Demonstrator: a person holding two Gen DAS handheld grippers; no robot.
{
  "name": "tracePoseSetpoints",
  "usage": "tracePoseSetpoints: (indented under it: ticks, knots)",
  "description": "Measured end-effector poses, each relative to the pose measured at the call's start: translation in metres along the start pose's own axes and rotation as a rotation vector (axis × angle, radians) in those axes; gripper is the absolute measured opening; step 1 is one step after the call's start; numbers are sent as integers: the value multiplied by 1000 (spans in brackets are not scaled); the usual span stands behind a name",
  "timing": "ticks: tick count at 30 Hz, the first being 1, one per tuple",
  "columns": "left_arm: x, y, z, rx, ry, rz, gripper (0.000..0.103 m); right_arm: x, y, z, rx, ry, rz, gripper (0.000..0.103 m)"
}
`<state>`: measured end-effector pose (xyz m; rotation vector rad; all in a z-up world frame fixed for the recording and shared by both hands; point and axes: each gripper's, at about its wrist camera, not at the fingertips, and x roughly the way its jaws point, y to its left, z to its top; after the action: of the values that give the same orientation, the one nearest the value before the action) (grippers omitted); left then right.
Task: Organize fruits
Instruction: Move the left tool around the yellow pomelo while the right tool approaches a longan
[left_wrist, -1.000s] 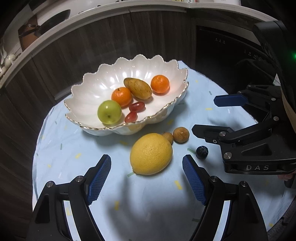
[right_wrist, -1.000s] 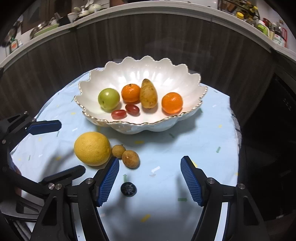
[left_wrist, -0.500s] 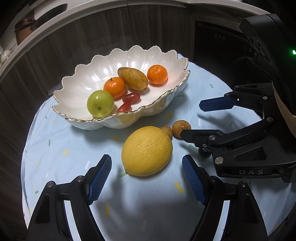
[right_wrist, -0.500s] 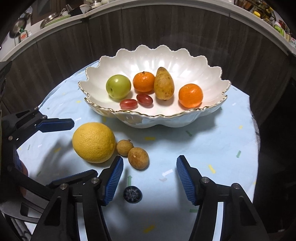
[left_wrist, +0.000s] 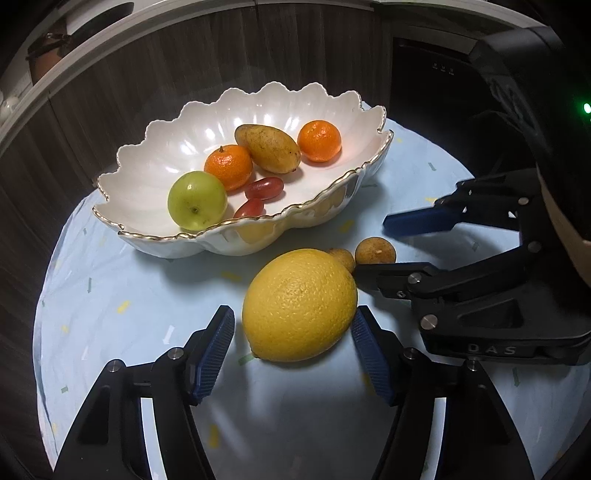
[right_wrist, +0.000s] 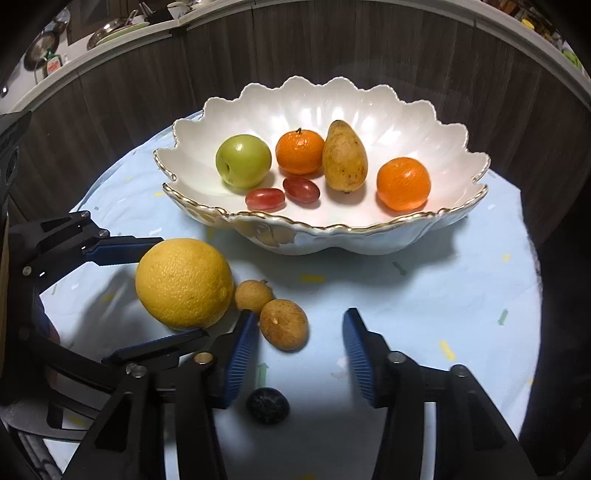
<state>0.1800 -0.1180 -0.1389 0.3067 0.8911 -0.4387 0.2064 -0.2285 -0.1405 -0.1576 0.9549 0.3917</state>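
Your left tool (left_wrist: 293, 336) has its blue pads spread apart, one on each side of the lemon (left_wrist: 299, 304). The right pad (left_wrist: 365, 347) sits at the lemon's skin; the left pad (left_wrist: 216, 341) stands just clear of it. The lemon rests on the desk (left_wrist: 110, 295), which carries a pale blue cloth, near the bowl (left_wrist: 147, 177) and in front of it.

Your right tool (right_wrist: 299, 350) is also spread apart and holds nothing. Its left pad (right_wrist: 240, 350) lies just beside the larger longan (right_wrist: 283, 324); its right pad (right_wrist: 356, 354) is well apart from any fruit. The smaller longan (right_wrist: 253, 295) touches the larger one and lies just beside the lemon (right_wrist: 184, 283). A blueberry (right_wrist: 267, 405) lies on the cloth on the near side of the longans, between the right tool's two arms.

In the right wrist view, one blue pad (right_wrist: 122, 249) of the left tool (right_wrist: 146, 299) reaches the lemon's far left side; the other finger passes under its near side.

Bowl contents, left to right in the right wrist view:
- green fruit (right_wrist: 243, 160)
- mandarin (right_wrist: 300, 152)
- two red grapes (right_wrist: 282, 194), near the front rim
- brown oblong fruit (right_wrist: 344, 157), leaning against the mandarin
- second mandarin (right_wrist: 403, 183)

The bowl is white, with a scalloped gold-edged rim, and stands at the far middle of the desk.
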Motion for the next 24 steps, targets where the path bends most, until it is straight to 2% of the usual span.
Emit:
tracePoseSetpoints:
  ticks: [2, 5, 13, 24]
  knots:
    - [0, -1, 0, 2, -2, -12, 59, 3, 1, 0, 0, 2, 9, 36]
    - [-1, -2, -1, 3, -6, -11, 58, 2, 3, -1, -3, -7, 22, 27]
    - [-3, -1, -1, -10, -6, -16, 57, -1, 2, -2, 20, -23, -5, 26]
    - [-15, -4, -2, -17, -21, -18, 57, -17, 6, -5, 29, -32, 1, 26]
